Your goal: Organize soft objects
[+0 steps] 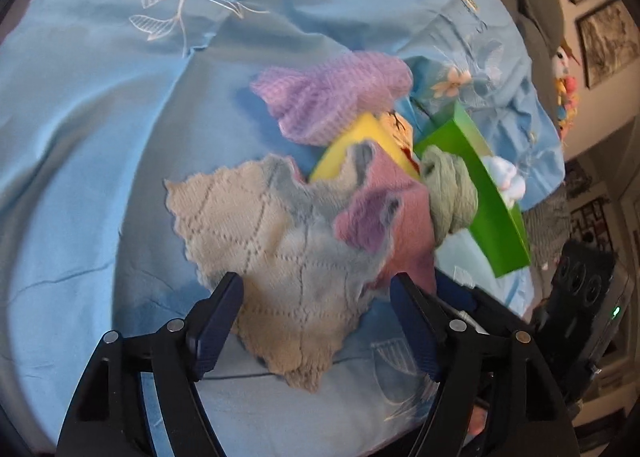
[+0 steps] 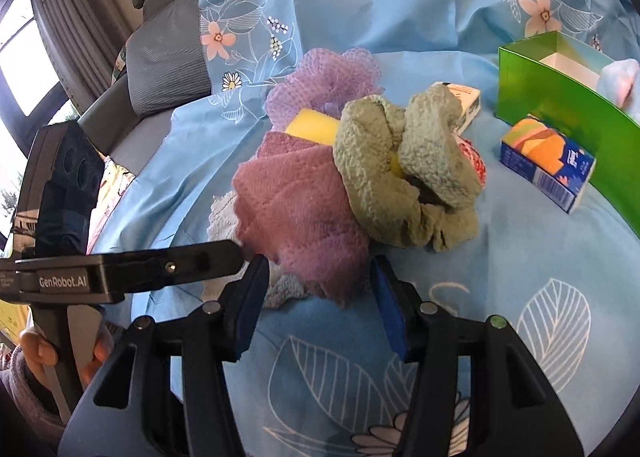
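Two grippers poised over a heap of soft cloths on a bed.

Both the left gripper [image 1: 316, 303] and the right gripper [image 2: 318, 287] stand with fingers spread and grasping nothing. The heap rests on the blue bedsheet [image 1: 100, 129]: a beige knitted cloth [image 1: 256, 241] nearest the left fingers, a pink cloth [image 2: 296, 213] just ahead of the right fingers, a green cloth [image 2: 404, 173], a purple mesh cloth [image 2: 320, 85] and a yellow sponge [image 2: 314, 129] beneath them. An open green box [image 2: 560, 113] stands well apart at the right. The step appears to be selecting a first piece; the next move would likely call for lowering over one cloth edge and closing, lifting it free of its neighbours.
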Demonstrator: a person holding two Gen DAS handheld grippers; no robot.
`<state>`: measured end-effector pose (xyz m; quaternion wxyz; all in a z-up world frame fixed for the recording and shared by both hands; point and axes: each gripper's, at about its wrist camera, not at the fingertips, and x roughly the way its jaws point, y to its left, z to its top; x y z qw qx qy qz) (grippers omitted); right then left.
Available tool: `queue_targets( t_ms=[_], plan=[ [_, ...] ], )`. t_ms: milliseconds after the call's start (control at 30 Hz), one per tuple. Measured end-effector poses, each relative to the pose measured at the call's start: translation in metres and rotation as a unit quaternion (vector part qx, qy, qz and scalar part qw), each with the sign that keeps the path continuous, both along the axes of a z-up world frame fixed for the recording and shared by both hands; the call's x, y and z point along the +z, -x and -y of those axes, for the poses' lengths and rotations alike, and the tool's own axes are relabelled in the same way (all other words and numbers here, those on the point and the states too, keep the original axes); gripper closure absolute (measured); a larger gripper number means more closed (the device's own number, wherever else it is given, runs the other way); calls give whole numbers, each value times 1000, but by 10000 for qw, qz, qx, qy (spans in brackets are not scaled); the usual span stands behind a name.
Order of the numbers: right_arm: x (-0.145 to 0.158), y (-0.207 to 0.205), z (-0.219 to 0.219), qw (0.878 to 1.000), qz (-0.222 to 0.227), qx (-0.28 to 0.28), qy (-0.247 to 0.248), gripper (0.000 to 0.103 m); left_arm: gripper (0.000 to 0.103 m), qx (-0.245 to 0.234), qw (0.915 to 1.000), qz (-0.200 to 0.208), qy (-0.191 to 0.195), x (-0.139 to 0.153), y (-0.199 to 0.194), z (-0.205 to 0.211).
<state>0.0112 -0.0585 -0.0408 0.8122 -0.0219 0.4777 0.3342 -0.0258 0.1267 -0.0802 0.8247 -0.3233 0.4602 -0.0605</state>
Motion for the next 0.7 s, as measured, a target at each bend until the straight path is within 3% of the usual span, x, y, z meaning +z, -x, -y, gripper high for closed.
queue_targets(
  t_ms=[33,100,200,367,467,567,633,667,700],
  plan=[
    [1,-1,1,10000,-17,-11,-29,51,27,104,9999,66,-14,2,2,-4],
    [2,-2,3,10000,-29,20,-89,51,27,258,9989,90,-389,7,5,-11],
    [1,-3,3,9999,-55,72,-120,51,27,229,9967,-19,-773,5,-2,-16],
    [-6,-4,-2,9998,-113,128,-86,51,27,-201,9858,-225,-1651,-2,-20,4],
    [-9,-3,-4,9999,-52,148,-2,56,28,-467,9791,-186,-1971,-5,-23,21],
    [-9,-5,-4,9998,-1,189,34,72,42,-606,9755,-57,-2115,-5,-17,31],
    [-7,-3,-6,9995,83,287,75,85,79,-748,9791,56,-1892,-4,-13,32],
    [-6,-1,-7,9994,111,324,62,88,91,-844,9827,76,-1644,-5,-12,33],
    [-5,0,-9,9993,129,345,40,90,95,-888,9851,80,-1474,-7,-10,34]
  ],
)
